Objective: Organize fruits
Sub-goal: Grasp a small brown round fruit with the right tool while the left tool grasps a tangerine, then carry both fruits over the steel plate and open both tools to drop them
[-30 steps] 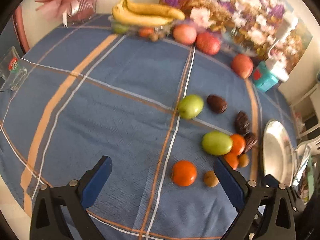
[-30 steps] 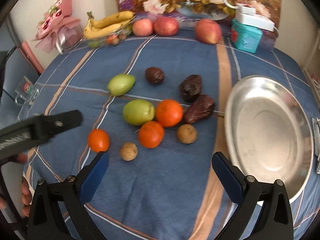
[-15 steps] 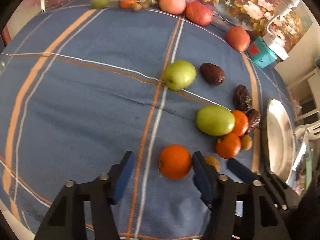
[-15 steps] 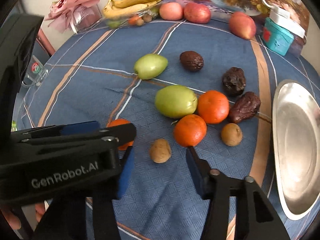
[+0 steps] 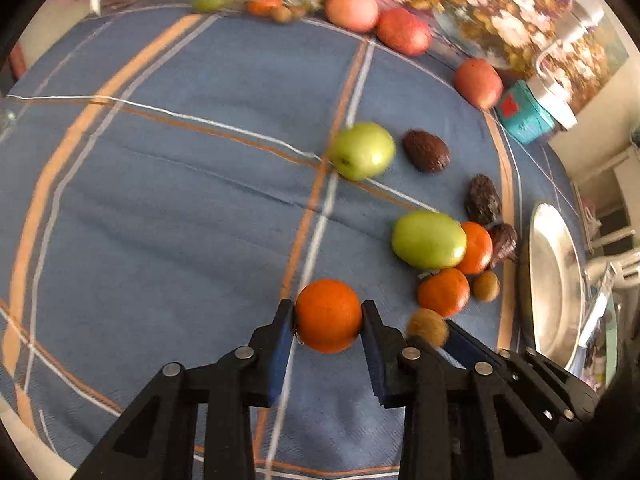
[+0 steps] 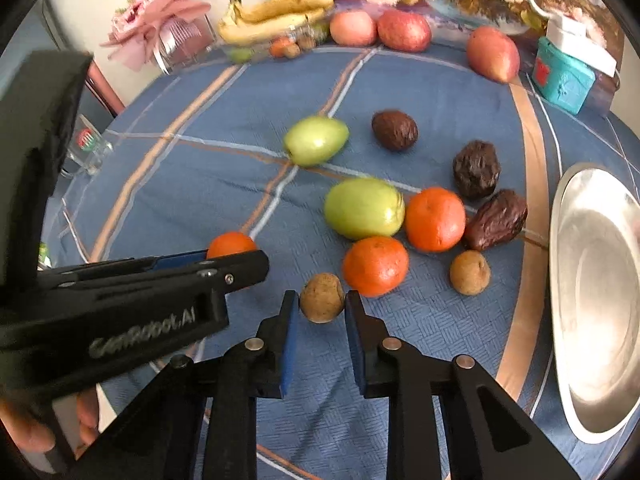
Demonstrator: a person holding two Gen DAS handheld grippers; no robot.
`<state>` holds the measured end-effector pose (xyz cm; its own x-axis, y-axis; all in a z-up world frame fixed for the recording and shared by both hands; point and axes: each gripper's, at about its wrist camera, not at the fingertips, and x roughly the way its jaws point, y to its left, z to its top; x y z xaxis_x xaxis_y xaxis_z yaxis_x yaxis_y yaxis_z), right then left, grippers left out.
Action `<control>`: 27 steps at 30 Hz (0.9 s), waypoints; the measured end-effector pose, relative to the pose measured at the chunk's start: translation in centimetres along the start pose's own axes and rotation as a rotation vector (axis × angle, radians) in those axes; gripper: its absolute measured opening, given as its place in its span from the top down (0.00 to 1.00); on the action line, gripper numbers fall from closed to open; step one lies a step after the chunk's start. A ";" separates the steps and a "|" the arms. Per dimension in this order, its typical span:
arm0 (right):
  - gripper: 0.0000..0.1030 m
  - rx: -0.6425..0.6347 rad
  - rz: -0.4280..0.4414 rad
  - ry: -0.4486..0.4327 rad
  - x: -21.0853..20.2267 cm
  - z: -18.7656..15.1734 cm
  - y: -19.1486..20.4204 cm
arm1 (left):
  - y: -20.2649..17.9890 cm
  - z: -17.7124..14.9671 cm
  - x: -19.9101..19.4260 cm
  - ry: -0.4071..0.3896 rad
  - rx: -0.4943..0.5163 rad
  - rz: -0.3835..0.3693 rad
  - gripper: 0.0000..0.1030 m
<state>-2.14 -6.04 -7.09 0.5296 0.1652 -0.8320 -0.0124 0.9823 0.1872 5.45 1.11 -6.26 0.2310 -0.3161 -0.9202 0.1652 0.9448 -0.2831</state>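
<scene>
My left gripper [image 5: 328,320] is shut on an orange [image 5: 328,314], one blue pad pressed to each side, low over the blue cloth. The same orange [image 6: 230,244] shows at the left of the right wrist view, behind the left tool's black frame [image 6: 120,312]. My right gripper [image 6: 322,300] is shut on a small brown fruit [image 6: 322,296], which also shows just right of the held orange [image 5: 427,326]. Loose nearby are two green fruits [image 6: 362,208] [image 6: 316,140], two oranges [image 6: 376,266] [image 6: 435,219], another brown fruit [image 6: 470,272] and three dark wrinkled fruits [image 6: 496,220].
A silver plate [image 6: 592,300] lies at the right edge of the table. Along the back stand bananas [image 6: 280,12], red fruits [image 6: 404,30], a teal box [image 6: 562,76] and a pink bouquet [image 6: 160,28]. A glass mug [image 6: 86,150] sits far left. A hand [image 6: 86,416] holds the left tool.
Both grippers came down and forward and went from wide open to shut, the left on the lone orange, the right on the small brown fruit beside it.
</scene>
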 end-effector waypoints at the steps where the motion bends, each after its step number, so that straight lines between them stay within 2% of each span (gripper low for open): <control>1: 0.77 0.005 0.005 -0.013 -0.4 0.2 0.0 | 0.2 0.1 -0.4 -0.011 -0.007 0.012 0.65; 4: 0.77 0.032 0.016 -0.070 -2.0 0.7 -0.4 | -0.1 0.4 -1.4 -0.038 -0.022 0.029 0.66; 9: 0.77 0.132 -0.051 -0.129 -4.0 1.5 -2.9 | -1.4 1.1 -2.8 -0.055 -0.025 0.045 0.66; 16: 0.77 0.299 -0.191 -0.129 -4.8 2.1 -8.4 | -4.3 3.1 -4.2 -0.085 0.000 0.054 0.66; 20: 0.77 0.369 -0.241 -0.136 -5.7 2.2 -11.0 | -7.9 4.0 -3.9 -0.088 0.034 0.041 0.66; 27: 0.76 0.510 -0.299 -0.128 -6.5 1.1 -16.6 | -14.9 3.8 -1.8 -0.041 0.125 -0.009 0.65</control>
<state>-4.44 -23.54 -4.17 0.5457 -0.1545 -0.8236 0.5441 0.8128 0.2080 6.18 -12.67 0.64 0.2676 -0.3302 -0.9052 0.2853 0.9245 -0.2529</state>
